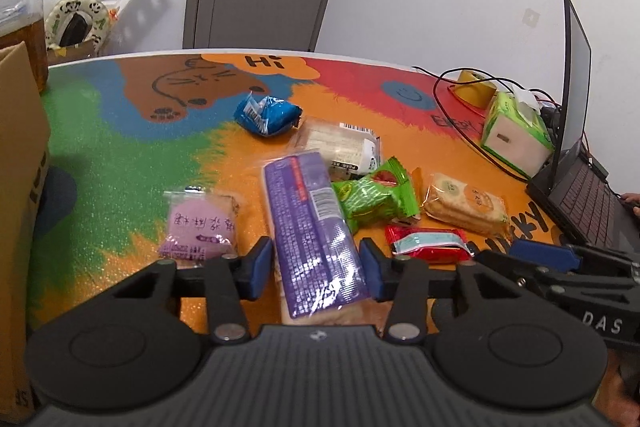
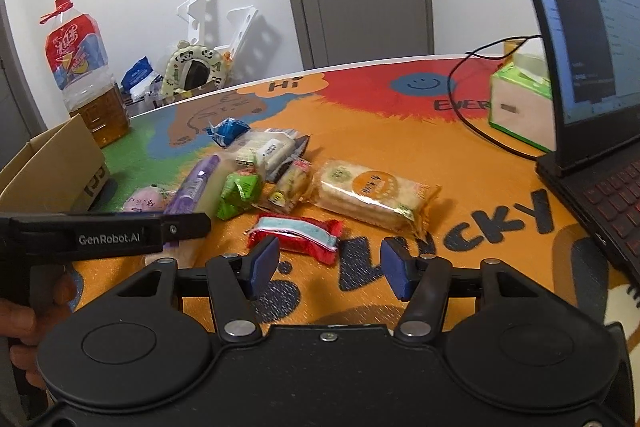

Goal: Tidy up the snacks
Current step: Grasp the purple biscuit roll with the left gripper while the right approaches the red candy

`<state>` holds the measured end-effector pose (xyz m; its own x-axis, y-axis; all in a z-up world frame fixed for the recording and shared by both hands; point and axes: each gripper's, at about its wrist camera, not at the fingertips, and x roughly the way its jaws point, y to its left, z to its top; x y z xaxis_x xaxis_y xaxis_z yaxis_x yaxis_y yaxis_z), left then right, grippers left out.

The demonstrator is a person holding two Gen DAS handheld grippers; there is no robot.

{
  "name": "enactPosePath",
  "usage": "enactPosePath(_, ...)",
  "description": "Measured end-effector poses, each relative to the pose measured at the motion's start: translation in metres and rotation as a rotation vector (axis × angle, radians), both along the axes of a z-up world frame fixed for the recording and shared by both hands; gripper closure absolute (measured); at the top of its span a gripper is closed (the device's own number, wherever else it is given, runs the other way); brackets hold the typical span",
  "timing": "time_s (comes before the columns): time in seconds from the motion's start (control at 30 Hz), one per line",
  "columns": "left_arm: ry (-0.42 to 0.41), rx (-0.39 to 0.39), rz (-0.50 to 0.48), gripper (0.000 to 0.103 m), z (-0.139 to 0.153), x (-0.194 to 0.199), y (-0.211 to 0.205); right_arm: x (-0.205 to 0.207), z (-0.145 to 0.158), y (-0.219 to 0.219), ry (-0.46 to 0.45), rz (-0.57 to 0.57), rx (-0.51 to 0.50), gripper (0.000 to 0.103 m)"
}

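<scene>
Several snack packs lie on the colourful mat. My left gripper (image 1: 316,267) is open with its fingers on either side of a long purple pack (image 1: 312,227), which also shows in the right wrist view (image 2: 196,183). Beside it are a pink pack (image 1: 200,227), a green pack (image 1: 376,199), a red pack (image 1: 428,243), an orange cracker pack (image 1: 464,207), a blue pack (image 1: 268,115) and a clear white pack (image 1: 344,147). My right gripper (image 2: 326,267) is open and empty, just in front of the red pack (image 2: 296,233), with the cracker pack (image 2: 372,195) beyond.
A cardboard box (image 2: 52,167) stands at the left edge of the table. A laptop (image 2: 592,67), a green tissue box (image 2: 520,103), black cables (image 2: 472,115) and a tape roll (image 1: 476,87) are on the right. A big oil bottle (image 2: 84,75) stands behind the box.
</scene>
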<state>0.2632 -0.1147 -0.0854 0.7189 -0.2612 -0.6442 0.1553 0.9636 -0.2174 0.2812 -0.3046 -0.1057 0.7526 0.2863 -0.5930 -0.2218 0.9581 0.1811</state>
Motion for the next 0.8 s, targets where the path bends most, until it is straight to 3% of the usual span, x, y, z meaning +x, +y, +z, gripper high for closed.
enactPosePath(0.13, 0.006, -0.011, 0.012, 0.070, 0.001, -0.003, 0.005, 0.010, -0.001, 0.008, 0.002, 0.012, 0.003, 0.047)
enactPosePath(0.4, 0.019, -0.034, 0.043, 0.071, 0.004, -0.016, 0.017, 0.024, 0.005, 0.022, -0.057, 0.074, 0.052, 0.046)
enactPosePath(0.7, 0.029, -0.020, 0.067, 0.071, 0.006, -0.038, 0.023, 0.022, -0.012, 0.025, 0.011, 0.111, 0.072, 0.046)
enactPosePath(0.8, 0.023, -0.009, 0.070, 0.071, 0.006, -0.048, 0.021, 0.010, -0.016, 0.029, -0.006, 0.128, 0.029, 0.048)
